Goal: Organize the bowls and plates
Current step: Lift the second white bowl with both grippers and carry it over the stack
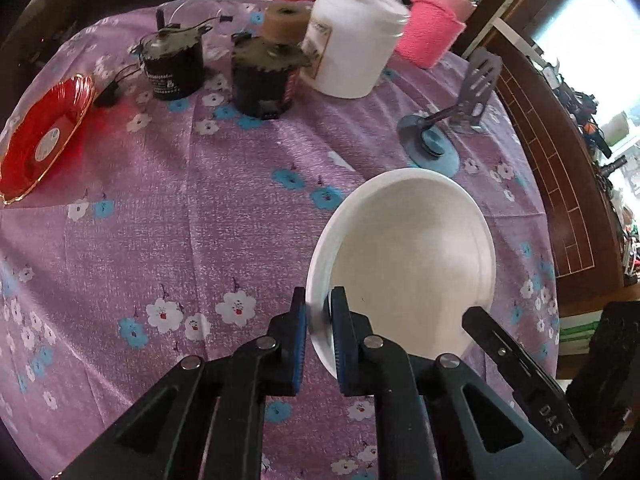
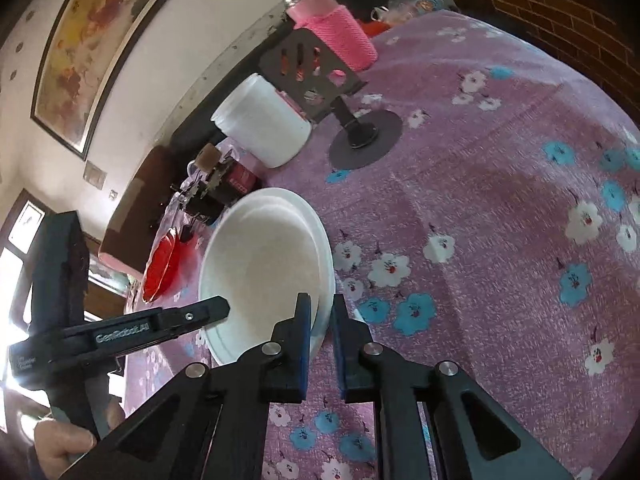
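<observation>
A white bowl (image 1: pixel 412 252), seemingly two white dishes nested, sits on the purple flowered tablecloth (image 1: pixel 200 220). My left gripper (image 1: pixel 319 300) is shut on its left rim, one pad inside and one outside. In the right wrist view my right gripper (image 2: pixel 320 304) is shut on the near right rim of the same white bowl (image 2: pixel 260 256). Across the bowl, the left gripper's finger (image 2: pixel 212 310) lies over the other rim. A red glass plate (image 1: pixel 44 136) lies apart at the table's far left, also visible beyond the bowl as the red plate (image 2: pixel 162 264).
Along the back stand two black motors (image 1: pixel 172 68) (image 1: pixel 266 80), a white jar (image 1: pixel 352 40) and a pink-sleeved bottle (image 1: pixel 434 28). A grey stand on a round base (image 1: pixel 440 136) sits just behind the bowl. A hand (image 2: pixel 60 448) holds the left gripper.
</observation>
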The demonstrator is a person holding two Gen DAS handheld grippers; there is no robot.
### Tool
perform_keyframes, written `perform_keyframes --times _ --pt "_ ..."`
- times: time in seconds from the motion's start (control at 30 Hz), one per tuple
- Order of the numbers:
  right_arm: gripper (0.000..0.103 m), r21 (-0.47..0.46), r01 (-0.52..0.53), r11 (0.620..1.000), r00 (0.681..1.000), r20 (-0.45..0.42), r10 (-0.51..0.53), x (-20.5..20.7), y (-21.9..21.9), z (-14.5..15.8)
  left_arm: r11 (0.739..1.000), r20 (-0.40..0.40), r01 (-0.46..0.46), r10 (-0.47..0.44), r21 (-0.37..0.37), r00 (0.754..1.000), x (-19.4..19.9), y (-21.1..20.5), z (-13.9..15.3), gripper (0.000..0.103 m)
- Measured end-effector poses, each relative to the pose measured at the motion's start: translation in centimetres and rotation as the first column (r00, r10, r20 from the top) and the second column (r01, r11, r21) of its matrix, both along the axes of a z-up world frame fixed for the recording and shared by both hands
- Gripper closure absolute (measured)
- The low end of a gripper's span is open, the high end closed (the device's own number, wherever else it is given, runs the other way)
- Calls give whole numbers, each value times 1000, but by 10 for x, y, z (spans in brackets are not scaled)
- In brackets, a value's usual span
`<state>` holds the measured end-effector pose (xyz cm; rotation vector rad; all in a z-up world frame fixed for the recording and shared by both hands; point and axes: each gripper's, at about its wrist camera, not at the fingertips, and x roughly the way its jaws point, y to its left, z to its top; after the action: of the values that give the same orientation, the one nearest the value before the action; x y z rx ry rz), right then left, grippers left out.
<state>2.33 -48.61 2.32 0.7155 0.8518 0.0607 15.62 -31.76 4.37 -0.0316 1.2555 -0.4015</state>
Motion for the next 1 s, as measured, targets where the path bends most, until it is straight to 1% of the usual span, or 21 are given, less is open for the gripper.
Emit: perform_keyframes --times 0.17,0.4,0.53,0.6,0.8,1.0 --pt "93 -19 16 1000 999 30 -16 -11 -2 12 1000 25 18 -17 -8 1000 -14 3 15 92" --pt "93 -8 9 1000 998 69 -8 -27 1 22 1000 57 26 -26 -10 998 -34 11 36 92" --pt "92 -1 -12 1000 993 115 12 -40 8 40 999 69 20 -17 -29 997 -49 22 49 91" --pt "92 -2 -23 1000 988 149 23 -48 14 53 999 84 23 -20 -40 996 -60 31 60 90" --pt "92 -28 -58 998 975 211 63 -75 43 79 998 146 36 -27 -53 989 -94 60 91 90" --pt "92 -45 -82 996 968 232 90 -95 65 93 995 179 54 -38 -81 983 -121 86 108 90"
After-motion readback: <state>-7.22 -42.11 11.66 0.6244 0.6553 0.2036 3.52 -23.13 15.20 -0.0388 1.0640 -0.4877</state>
